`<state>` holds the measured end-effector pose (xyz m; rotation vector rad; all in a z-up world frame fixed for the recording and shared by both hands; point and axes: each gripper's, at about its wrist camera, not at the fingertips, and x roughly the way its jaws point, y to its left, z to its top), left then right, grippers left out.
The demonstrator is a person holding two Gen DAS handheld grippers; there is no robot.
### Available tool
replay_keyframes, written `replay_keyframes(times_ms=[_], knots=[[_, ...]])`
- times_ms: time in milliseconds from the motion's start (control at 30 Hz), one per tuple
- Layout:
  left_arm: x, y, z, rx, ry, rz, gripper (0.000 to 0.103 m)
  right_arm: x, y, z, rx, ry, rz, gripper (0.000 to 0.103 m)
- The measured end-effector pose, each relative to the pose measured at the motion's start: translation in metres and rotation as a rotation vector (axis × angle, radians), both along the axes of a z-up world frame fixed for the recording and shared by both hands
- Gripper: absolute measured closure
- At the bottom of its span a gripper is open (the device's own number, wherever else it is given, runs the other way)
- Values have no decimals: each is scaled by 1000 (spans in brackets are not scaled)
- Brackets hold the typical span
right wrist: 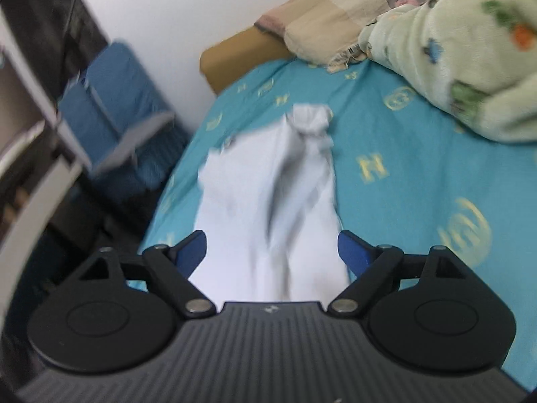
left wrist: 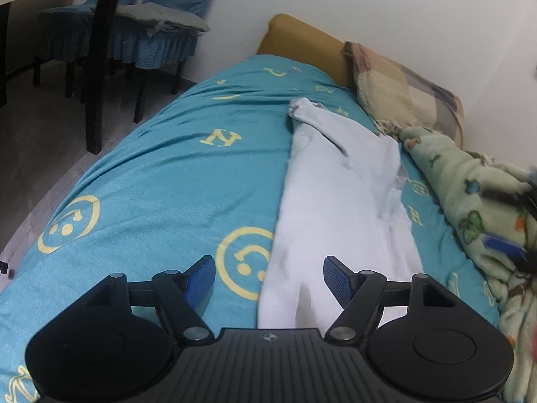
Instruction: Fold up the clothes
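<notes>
A white garment [left wrist: 339, 194] lies lengthwise on the teal bed sheet [left wrist: 167, 168], folded narrow, with a sleeve laid over its far end. My left gripper [left wrist: 268, 277] is open just above the garment's near left edge. In the right wrist view the same garment [right wrist: 268, 201] runs away from my right gripper [right wrist: 272, 247], which is open with its near end between the fingers. That view is blurred. The right gripper also shows blurred at the right edge of the left wrist view [left wrist: 513, 225].
A green patterned blanket [left wrist: 470, 208] is bunched on the right side of the bed, with a plaid pillow [left wrist: 402, 90] and a mustard headboard cushion [left wrist: 302, 43] beyond. Blue-covered chairs [left wrist: 134, 27] and a dark table leg [left wrist: 100, 67] stand on the floor to the left.
</notes>
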<state>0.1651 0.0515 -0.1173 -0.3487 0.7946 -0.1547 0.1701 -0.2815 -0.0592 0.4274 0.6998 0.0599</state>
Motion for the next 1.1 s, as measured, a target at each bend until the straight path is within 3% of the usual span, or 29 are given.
replay_keyframes(times_ms=[67,267,300,433,600,767,833,867,900,967,1033,1100], knots=[[-8,-3,3,-1,30,-17,30,-45,15,8,-57,61,19,17],[-45,-8,10,-21,122,-82,28,-136,27,-12,67,203,116,17],[-51,-5,8,-31,155,-74,28,-140,21,-24,133,254,105,17],[-73,13,-14,-96,328,-8,28,-141,8,-64,236,456,6,17],[-109,18,-17,-136,395,-3,25,-136,14,-78,148,523,-39,17],[-127,8,-19,-83,459,-31,25,-138,18,-85,135,572,-3,17],[-134,3,-20,-83,489,-54,25,-141,29,-83,100,586,50,29],[-138,1,-20,-79,494,-64,27,-144,37,-80,71,590,79,45],[-143,-2,-20,-73,498,-73,34,-147,44,-78,40,592,110,64],[-153,-3,-19,-62,500,-62,57,-154,55,-73,30,587,158,83],[-156,0,-19,-82,506,-49,98,-158,60,-63,-6,548,170,89],[-157,7,-17,-136,500,-33,100,-162,60,-52,-14,503,169,90]])
